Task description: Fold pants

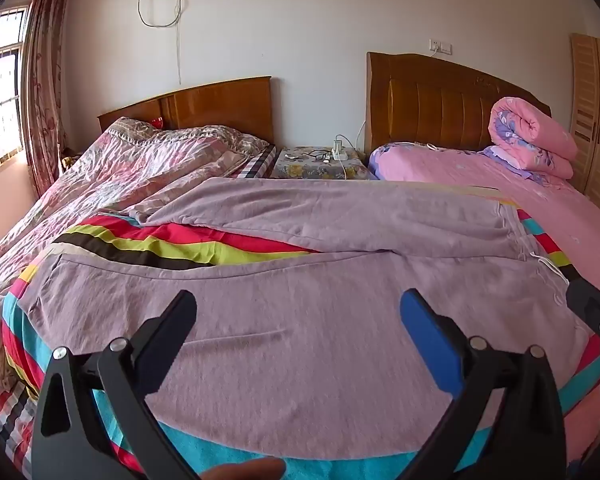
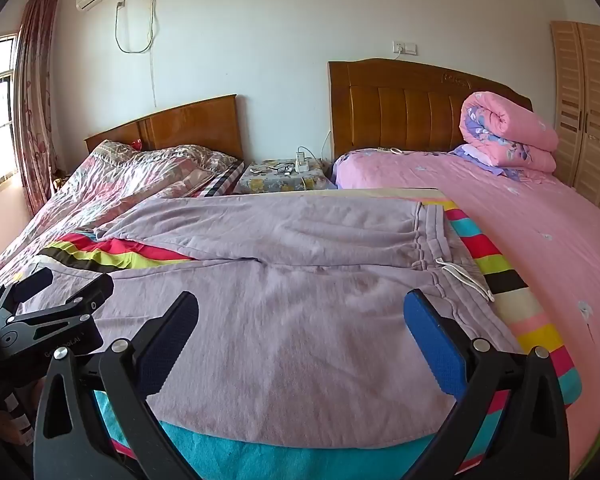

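The purple pants [image 1: 300, 344] are lying unfolded across the striped blanket [image 1: 172, 248]; both claws, left [image 1: 300, 320] and right [image 2: 302, 320], are hovering wide, holding nothing.

Only a partly hidden, illegible white word shows on the left gripper [image 2: 56, 292].

- The pants [image 2: 300, 280] lie flat on a striped cloth [image 2: 496, 256], waistband to the right, legs to the left.
- The cloth lies across two beds.
- The nightstand [image 2: 284, 178] stands behind the pants, between the two headboards.
- A rolled quilt [image 2: 508, 136] lies on the right bed [image 2: 540, 232], near its headboard.
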The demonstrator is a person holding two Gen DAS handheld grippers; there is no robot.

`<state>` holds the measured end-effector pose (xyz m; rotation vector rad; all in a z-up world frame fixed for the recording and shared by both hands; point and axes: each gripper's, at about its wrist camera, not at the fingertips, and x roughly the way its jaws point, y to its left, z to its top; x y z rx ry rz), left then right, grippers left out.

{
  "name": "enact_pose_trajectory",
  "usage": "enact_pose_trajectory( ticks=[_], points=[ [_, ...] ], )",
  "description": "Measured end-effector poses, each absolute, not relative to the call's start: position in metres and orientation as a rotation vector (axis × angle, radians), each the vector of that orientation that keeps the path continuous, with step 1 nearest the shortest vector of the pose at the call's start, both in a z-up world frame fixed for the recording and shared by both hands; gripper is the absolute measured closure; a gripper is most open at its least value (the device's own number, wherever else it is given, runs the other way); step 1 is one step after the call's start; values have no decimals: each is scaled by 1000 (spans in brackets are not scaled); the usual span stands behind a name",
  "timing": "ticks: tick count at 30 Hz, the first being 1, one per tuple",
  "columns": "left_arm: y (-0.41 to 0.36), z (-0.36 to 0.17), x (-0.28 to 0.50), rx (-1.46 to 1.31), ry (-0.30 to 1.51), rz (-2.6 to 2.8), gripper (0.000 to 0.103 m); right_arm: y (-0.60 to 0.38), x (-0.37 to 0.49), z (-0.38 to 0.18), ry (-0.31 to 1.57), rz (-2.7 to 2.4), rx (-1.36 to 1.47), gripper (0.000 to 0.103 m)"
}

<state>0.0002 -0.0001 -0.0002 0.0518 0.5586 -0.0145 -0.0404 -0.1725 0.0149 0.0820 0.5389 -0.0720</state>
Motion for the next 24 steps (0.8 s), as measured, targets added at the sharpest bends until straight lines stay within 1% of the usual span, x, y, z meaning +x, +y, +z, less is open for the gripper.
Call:
enact_pose_trajectory(
  ticks=[24],
  points=[
    [-2,-2,-4,40,572,-27,1,-166,-34,14,564,-74,60,4]
  ],
)
